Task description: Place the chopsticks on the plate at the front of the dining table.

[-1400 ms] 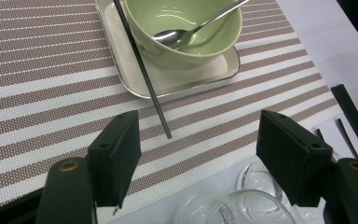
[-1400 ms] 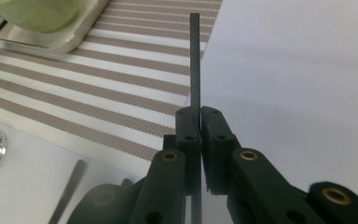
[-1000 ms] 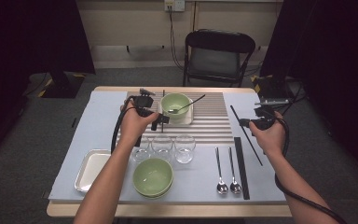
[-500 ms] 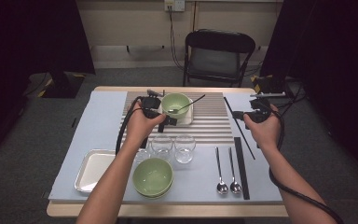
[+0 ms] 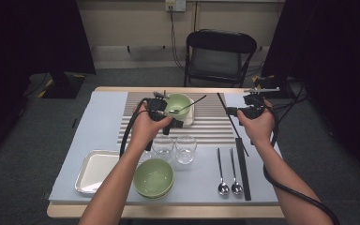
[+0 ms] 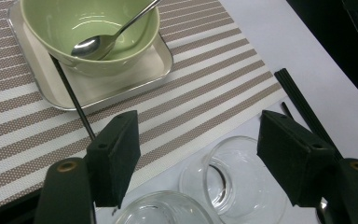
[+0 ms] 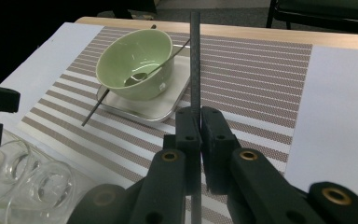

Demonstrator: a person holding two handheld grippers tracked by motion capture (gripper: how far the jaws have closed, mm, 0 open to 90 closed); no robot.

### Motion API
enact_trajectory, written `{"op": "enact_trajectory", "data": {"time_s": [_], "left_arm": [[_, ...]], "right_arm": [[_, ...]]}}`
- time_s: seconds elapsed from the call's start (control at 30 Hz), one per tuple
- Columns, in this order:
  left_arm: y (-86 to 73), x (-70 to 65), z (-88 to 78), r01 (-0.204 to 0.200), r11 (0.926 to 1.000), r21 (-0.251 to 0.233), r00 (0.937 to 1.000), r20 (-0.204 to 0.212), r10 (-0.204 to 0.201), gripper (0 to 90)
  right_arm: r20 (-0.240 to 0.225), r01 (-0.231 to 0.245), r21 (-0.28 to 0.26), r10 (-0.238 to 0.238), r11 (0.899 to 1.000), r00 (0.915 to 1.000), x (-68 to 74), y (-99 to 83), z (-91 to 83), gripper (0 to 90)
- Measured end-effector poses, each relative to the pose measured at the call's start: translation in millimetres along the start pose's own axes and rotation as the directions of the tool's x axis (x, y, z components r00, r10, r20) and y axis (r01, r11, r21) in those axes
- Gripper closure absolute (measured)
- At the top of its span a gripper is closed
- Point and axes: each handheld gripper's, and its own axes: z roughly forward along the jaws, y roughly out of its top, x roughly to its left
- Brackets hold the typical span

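Note:
My right gripper (image 7: 200, 125) is shut on a thin black chopstick (image 7: 195, 56) that stands up between its jaws; from above this gripper (image 5: 232, 111) hovers over the right end of the striped mat with the chopstick (image 5: 221, 101) slanting across it. A green bowl (image 7: 135, 63) with a spoon (image 6: 93, 44) in it sits on a small metal tray (image 6: 135, 70). Another chopstick (image 6: 72, 98) leans against that tray. My left gripper (image 6: 205, 163) is open, nothing between its pads, above two clear glasses (image 6: 235, 179); from above it (image 5: 171, 121) is just left of the bowl (image 5: 178, 104).
A striped mat (image 5: 206, 129) lies on a pale cloth. Near the front edge are stacked green bowls (image 5: 153, 178), a metal tray (image 5: 96, 169), two spoons (image 5: 228, 173) and a black strip (image 5: 243, 168). A folding chair (image 5: 220, 51) stands behind the table.
My right gripper has risen and moved left and away from the person, carrying the chopstick. The left gripper has drifted slightly right toward the bowl, still open.

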Motion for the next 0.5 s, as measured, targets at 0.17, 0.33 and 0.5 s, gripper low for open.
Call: {"op": "enact_trajectory", "data": {"time_s": [0.17,0.33,0.5], "left_arm": [[-0.2,-5.0,2.3,-0.016,0.9998,0.008,0.9997,0.016,0.016,29.9],[-0.3,-11.1,5.3,-0.022,0.9998,0.003,0.9994,0.028,0.022,29.9],[-1.0,-15.2,8.6,-0.032,0.9994,0.010,0.9987,0.039,0.031,29.9]], "right_arm": [[-0.006,0.002,-0.004,-0.002,1.000,1.0000,4.6,3.0,1.1,86.7],[-0.012,0.003,-0.005,-0.003,1.000,0.9999,10.5,5.2,3.9,86.7],[-0.018,0.006,-0.005,-0.006,1.000,0.9998,15.1,6.7,6.7,86.7]]}}
